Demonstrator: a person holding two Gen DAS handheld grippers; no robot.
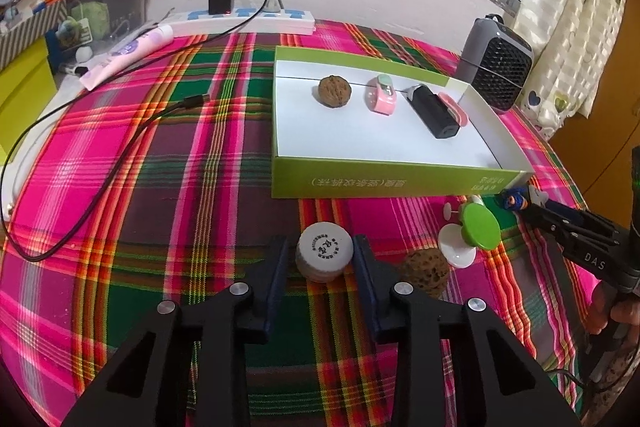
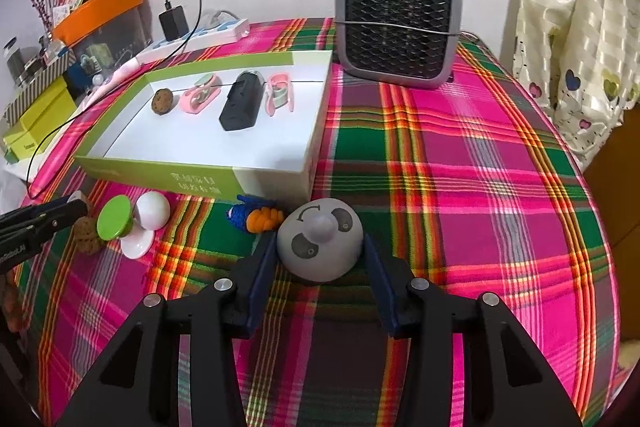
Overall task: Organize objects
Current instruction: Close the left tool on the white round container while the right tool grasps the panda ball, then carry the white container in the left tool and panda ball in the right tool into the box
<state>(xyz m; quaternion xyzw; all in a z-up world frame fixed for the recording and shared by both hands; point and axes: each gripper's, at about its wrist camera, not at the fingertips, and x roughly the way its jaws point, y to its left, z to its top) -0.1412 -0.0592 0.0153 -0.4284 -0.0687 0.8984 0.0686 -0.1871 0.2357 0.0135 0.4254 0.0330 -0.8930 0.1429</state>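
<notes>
A white round cap (image 1: 325,251) sits on the plaid cloth between the fingers of my left gripper (image 1: 322,261). Its right pad touches the cap, and a thin strip of cloth shows at the left pad, so the gripper is open. My right gripper (image 2: 320,253) is shut on a grey dome with a panda face (image 2: 320,243), both pads against its sides. The green box (image 1: 384,181) holds a walnut (image 1: 334,94), two pink items and a black device (image 1: 434,111). In the right wrist view the left gripper (image 2: 76,209) comes in at the left edge.
Loose in front of the box lie a green-and-white roller (image 1: 472,235), a brown rough ball (image 1: 425,273) and a blue-and-orange knitted toy (image 2: 256,215). A grey fan heater (image 2: 396,19) stands at the back right. A black cable (image 1: 100,163) loops across the left; a power strip (image 1: 248,17) lies behind.
</notes>
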